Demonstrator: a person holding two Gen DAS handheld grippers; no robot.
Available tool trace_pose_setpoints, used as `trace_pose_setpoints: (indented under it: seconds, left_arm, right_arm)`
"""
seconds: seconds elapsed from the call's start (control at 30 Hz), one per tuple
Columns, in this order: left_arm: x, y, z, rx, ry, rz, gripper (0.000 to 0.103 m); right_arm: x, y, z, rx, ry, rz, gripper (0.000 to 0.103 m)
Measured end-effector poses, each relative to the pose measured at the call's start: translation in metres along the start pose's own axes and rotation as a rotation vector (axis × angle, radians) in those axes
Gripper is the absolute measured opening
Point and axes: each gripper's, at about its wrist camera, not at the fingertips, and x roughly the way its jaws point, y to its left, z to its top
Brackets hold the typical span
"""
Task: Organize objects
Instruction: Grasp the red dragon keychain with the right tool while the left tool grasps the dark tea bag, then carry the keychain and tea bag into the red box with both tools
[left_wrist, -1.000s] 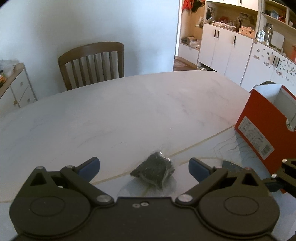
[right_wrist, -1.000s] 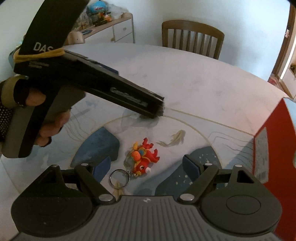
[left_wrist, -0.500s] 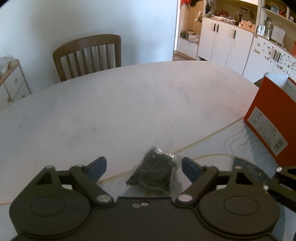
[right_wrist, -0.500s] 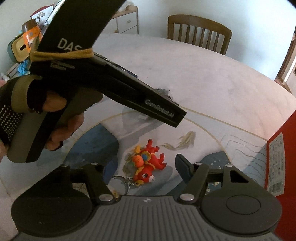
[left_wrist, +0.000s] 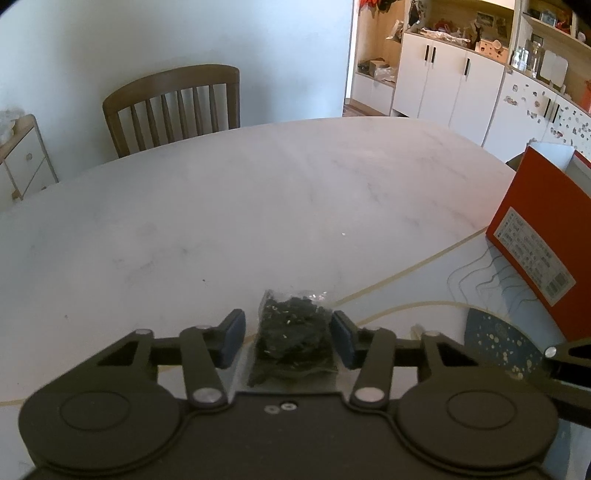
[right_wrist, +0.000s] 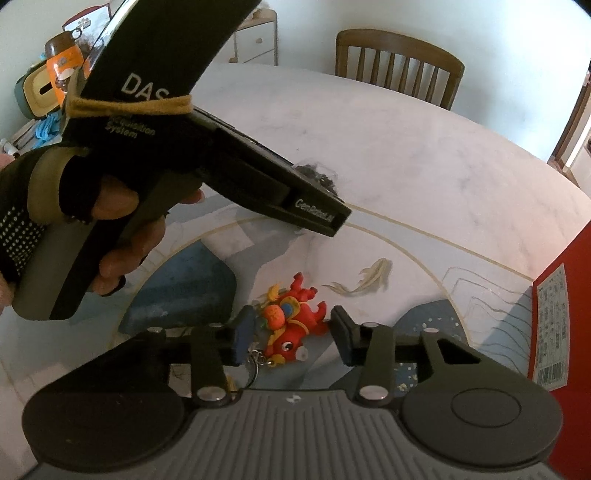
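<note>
- Left hand-held gripper (left_wrist: 287, 338): fingers apart, flanking clear bag of dark bits (left_wrist: 291, 341) on desk (left_wrist: 258, 206).
- Right hand-held gripper (right_wrist: 291, 336): fingers apart around red dragon keychain (right_wrist: 291, 325) on desk.
- Red box (left_wrist: 535, 236) at right edge.

"DAS", "GenRobot.AI" on left gripper (right_wrist: 207, 147)
</note>
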Motion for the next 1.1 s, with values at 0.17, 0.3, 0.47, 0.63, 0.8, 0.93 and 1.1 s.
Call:
trace_pose_setpoints:
  seconds: [0.17, 0.3, 0.47, 0.63, 0.8, 0.93, 1.1]
  left_arm:
    - [-0.002, 0.001, 0.0, -0.014, 0.007, -0.002, 0.036]
    - [-0.006, 0.003, -0.001, -0.037, 0.015, -0.011, 0.034]
    - [-0.022, 0.0, 0.0, -0.062, 0.021, -0.005, 0.034]
    - [-0.046, -0.007, 0.005, -0.082, 0.013, -0.025, 0.034]
    - [-0.072, -0.017, 0.006, -0.09, -0.012, -0.049, 0.034]
    - [-0.093, -0.031, 0.008, -0.089, -0.021, -0.068, 0.034]
    - [-0.117, -0.045, 0.01, -0.09, -0.033, -0.089, 0.034]
  right_arm:
    - [0.001, -0.001, 0.001, 0.009, -0.001, -0.005, 0.04]
    - [-0.002, -0.003, 0.001, 0.025, -0.004, -0.009, 0.039]
    - [-0.012, -0.005, 0.001, 0.052, -0.015, -0.014, 0.039]
    - [-0.035, -0.009, -0.001, 0.082, -0.036, -0.019, 0.039]
    - [-0.066, -0.005, -0.011, 0.092, -0.065, -0.015, 0.039]
    - [-0.087, -0.007, -0.011, 0.116, -0.082, -0.007, 0.039]
    - [-0.123, -0.01, -0.012, 0.145, -0.125, -0.005, 0.039]
